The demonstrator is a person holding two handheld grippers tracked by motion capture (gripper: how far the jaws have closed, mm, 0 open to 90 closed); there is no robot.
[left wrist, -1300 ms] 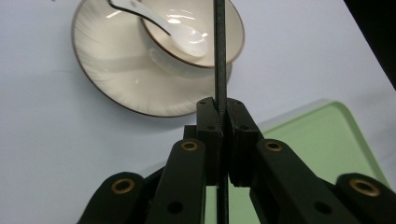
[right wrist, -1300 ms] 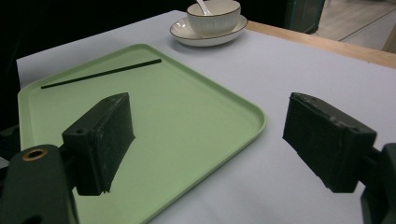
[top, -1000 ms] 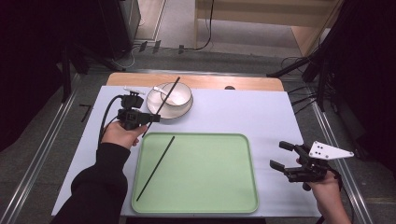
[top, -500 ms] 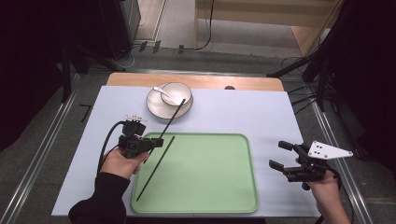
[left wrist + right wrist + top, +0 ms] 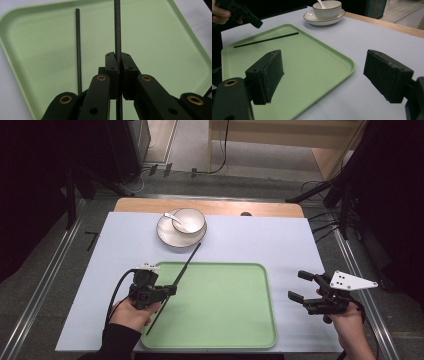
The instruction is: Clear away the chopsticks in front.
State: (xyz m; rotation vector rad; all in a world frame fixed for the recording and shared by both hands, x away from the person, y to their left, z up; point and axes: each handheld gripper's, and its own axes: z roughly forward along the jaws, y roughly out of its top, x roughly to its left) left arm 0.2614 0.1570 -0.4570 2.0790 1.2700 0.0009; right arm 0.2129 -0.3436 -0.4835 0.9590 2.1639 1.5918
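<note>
Two black chopsticks now sit at the green tray (image 5: 215, 320): one lying flat in it, one clamped in the left tongs (image 5: 170, 291). A second ago the left tongs were up at the bowl (image 5: 188, 221) with the held chopstick (image 5: 186, 266); half a second ago they were already down at the tray's 9 o'clock edge, and now they have slid a bit further toward 6 o'clock. So the second stick is nearly home; my guess is the release onto the tray comes next.

Left tongs: jaws pinched fully onto the held chopstick, no gap in the left gripper view. Held chopstick runs thin, straight and matte black, its far end pointing toward 1 o'clock past the tray's top rim toward the saucer (image 5: 167, 236). Loose chopstick (image 5: 78, 50) lies just beside it on the tray floor, roughly parallel, not touching.

Right tongs (image 5: 298, 287) have not moved: jaws wide apart, nothing between them, hovering over the table (image 5: 260, 240) at the tray's 3 o'clock side.

Bowl stands on the saucer at 12 o'clock of the tray, white spoon (image 5: 173, 218) resting in it.
</note>
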